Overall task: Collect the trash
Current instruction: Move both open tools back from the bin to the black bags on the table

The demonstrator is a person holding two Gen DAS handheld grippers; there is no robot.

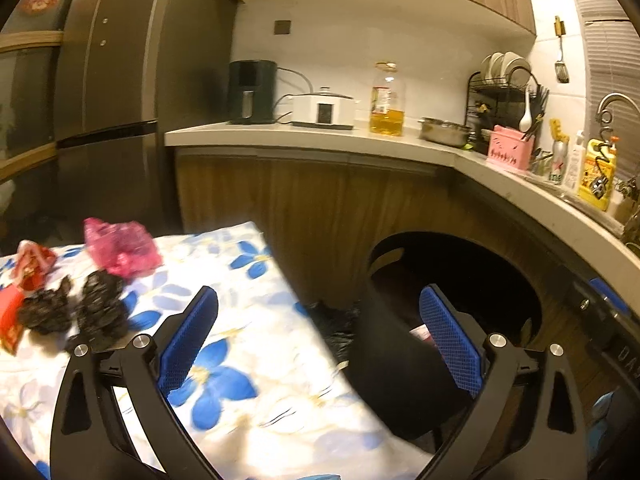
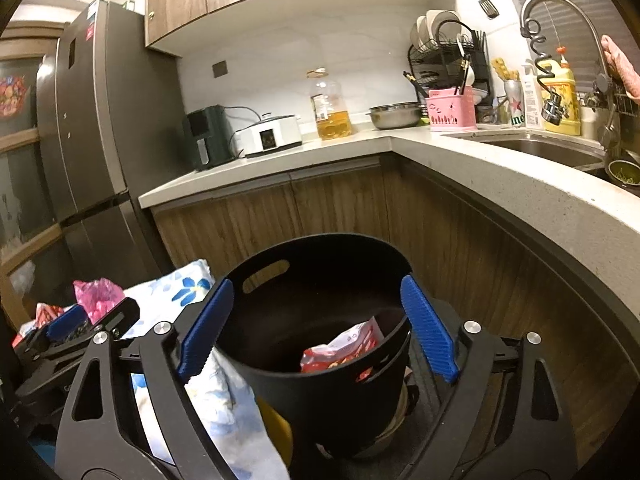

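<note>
Your right gripper point(image 2: 316, 330) hangs spread above the bin point(image 2: 320, 368); your left gripper point(image 1: 320, 344), likewise spread and empty, seems level beside the bin.

bin point(image 2: 320, 360) right of table point(image 1: 256, 360); wrapper point(image 2: 344, 350) in bin; bags point(image 1: 100, 312) on table

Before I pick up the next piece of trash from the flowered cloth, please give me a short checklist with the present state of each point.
1. Left gripper open and empty: ok.
2. Right gripper open and empty: ok.
3. Trash left on the cloth: pink bag, black bags: ok.
4. Black bin upright, mouth open: ok.
5. Room in the bin, only a red wrapper visible: ok.
6. Bin stable: cannot tell.
</note>
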